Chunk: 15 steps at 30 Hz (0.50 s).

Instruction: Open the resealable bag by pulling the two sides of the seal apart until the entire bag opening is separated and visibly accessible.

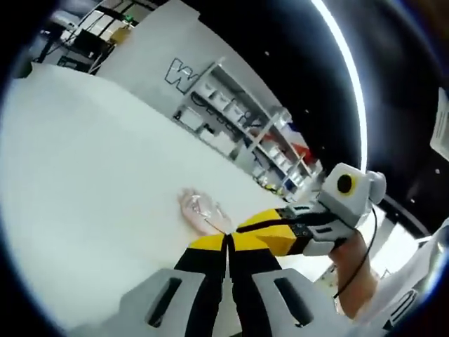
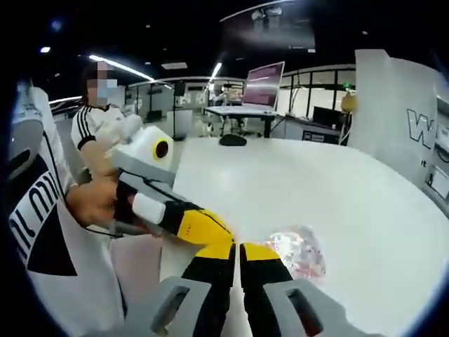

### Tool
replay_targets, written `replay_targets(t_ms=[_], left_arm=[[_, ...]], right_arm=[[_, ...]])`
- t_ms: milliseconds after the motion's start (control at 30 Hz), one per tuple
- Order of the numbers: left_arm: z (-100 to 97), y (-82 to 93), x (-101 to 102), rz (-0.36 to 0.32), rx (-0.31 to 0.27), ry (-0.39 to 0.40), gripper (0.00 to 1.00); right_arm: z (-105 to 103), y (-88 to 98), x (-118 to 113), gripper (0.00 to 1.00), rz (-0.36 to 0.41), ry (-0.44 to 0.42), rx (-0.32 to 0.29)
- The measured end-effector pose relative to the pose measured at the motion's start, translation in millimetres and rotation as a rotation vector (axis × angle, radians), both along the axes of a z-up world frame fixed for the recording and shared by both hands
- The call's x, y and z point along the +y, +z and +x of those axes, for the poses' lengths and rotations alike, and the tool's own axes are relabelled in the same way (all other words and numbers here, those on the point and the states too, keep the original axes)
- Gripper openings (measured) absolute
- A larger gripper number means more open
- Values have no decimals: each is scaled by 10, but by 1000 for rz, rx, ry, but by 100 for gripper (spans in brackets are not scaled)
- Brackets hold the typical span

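Bag (image 1: pixel 202 210) placement decides the next move: in the left gripper view it lies on the white worktop (image 1: pixel 91 175) just beyond the tips of the left tongs (image 1: pixel 228 242), slightly up and left of them, near the lower centre of the frame. In the right gripper view the bag (image 2: pixel 298 251) sits just right of the right tongs (image 2: pixel 236 247), at lower centre-right. The right tongs enter the left gripper view from the right (image 1: pixel 270 228), their tips close to the bag, so both pairs look about equally near. I cannot tell the bag's long axis; it reads as a rumpled, roundish lump.

Each pair has its jaws nearly together, a thin gap between them. Whether any film is pinched between the tips cannot be told, since the bag edge is hidden there.

Film is clear, glossy and crinkled, with pinkish contents showing through. The worktop is matte, smooth and plain white. Jaws are black with yellow bands on grey bodies. Thin slippery plastic will likely be hard to grip at the seal.
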<state>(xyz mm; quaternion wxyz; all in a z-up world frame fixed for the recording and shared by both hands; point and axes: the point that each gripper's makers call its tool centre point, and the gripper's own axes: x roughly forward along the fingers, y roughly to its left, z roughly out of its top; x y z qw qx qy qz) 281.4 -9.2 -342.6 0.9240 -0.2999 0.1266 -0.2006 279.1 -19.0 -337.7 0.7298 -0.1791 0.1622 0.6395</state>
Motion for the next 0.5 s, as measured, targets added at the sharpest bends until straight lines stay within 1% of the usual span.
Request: replay_targets(t_ms=[233, 300, 433, 500], left_arm=[[-8, 1, 1, 66, -14, -7, 2], [-8, -11, 11, 81, -15, -4, 2], [-7, -29, 19, 68, -8, -8, 2], [-2, -29, 20, 40, -2, -14, 3]], right_arm=[[-27, -56, 20, 0, -53, 38, 12], [-37, -52, 23, 0, -53, 38, 12], [-38, -68, 18, 0, -60, 35, 7], [-41, -68, 19, 0, -56, 32, 14]])
